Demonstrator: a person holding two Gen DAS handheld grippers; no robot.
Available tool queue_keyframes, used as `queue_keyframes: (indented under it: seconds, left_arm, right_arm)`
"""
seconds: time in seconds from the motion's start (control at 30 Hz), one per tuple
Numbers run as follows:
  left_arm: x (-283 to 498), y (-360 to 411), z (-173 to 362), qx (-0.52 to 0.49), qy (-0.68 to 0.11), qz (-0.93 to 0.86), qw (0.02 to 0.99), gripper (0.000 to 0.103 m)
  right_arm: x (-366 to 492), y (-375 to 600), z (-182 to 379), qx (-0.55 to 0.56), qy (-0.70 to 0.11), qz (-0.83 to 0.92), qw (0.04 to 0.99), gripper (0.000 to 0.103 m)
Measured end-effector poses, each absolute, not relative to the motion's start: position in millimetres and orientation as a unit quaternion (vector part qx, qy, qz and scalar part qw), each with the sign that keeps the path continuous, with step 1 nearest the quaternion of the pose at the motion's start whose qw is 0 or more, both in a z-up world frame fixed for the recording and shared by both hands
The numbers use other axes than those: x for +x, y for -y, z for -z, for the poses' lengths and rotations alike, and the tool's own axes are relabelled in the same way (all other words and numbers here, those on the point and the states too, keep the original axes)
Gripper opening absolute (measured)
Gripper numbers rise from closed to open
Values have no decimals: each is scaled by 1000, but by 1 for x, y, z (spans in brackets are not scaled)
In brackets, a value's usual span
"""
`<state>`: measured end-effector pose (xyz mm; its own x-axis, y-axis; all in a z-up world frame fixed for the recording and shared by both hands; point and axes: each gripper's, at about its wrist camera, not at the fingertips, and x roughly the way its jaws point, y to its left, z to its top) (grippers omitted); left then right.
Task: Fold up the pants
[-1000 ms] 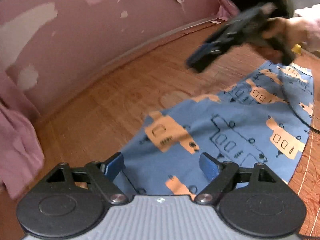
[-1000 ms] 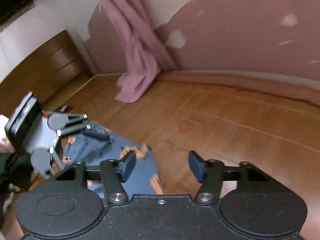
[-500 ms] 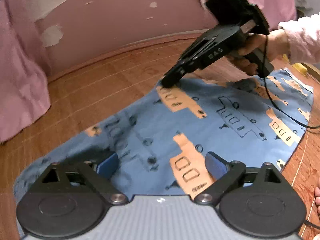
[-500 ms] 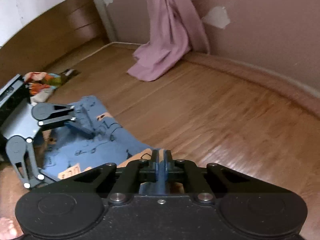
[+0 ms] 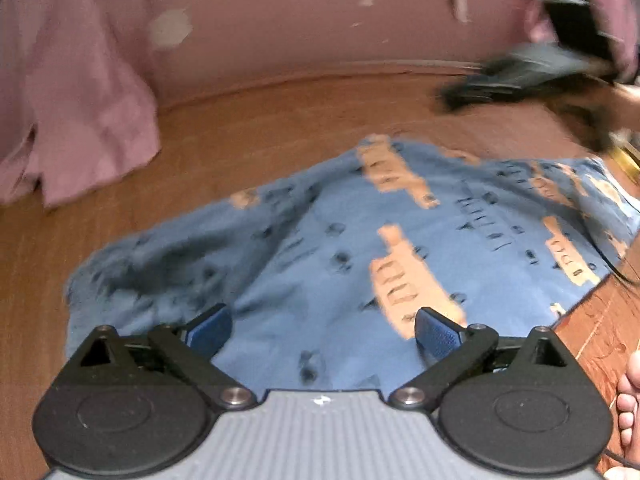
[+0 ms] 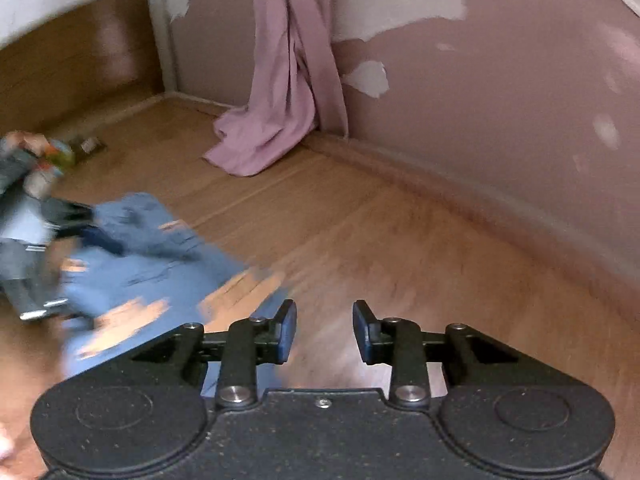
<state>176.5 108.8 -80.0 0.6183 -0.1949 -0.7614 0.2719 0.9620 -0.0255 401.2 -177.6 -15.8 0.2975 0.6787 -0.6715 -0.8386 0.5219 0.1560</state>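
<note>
We are holding the left gripper (image 5: 322, 334) spread wide, nothing between its blue pads, low over the pants (image 5: 360, 248), which are lying flat on the wooden floor (image 5: 240, 140). Our right gripper (image 6: 324, 330) is hovering with fingers parted and empty above bare floor, just beside the blue fabric's edge. Farther off, a pink curtain (image 6: 280, 120) is pooling against the peeling wall (image 6: 500, 80).

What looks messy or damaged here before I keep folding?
The blue pants lie rumpled on the floor, bunched at their left end. The pink wall has peeled paint patches. Both grippers are open, holding nothing.
</note>
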Motion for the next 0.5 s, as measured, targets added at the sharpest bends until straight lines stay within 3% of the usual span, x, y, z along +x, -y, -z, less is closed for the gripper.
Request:
queue_keyframes:
  seconds: [0.17,0.23,0.3,0.37,0.4,0.47,0.5]
  left_arm:
    - [166,-112,79,67,-427,117,894,102]
    - [168,-114,78,68,-438,115,889,103]
    - [168,-114,76,70,-448,110,884,103]
    - [172,-112,74,69,-463,97,878,103]
    - [174,-110,72,67,-472,86,875,102]
    - [173,-102,62,66,-475,58,876,97]
    - [172,-96,56,63,-467,55,880,97]
  right_arm:
    - [345,251,51,-42,-431,-414,801,30]
    - [340,276,58,-21,-407,-380,830,1]
    - [347,301,60,21,-397,-323,859,0]
    - [347,315,58,45,-390,-294,871,16]
    - [339,318,51,26,-375,-278,884,28]
    - [318,328,35,-6,-349,-261,900,41]
    - [309,335,29,-8,-349,-244,905,53]
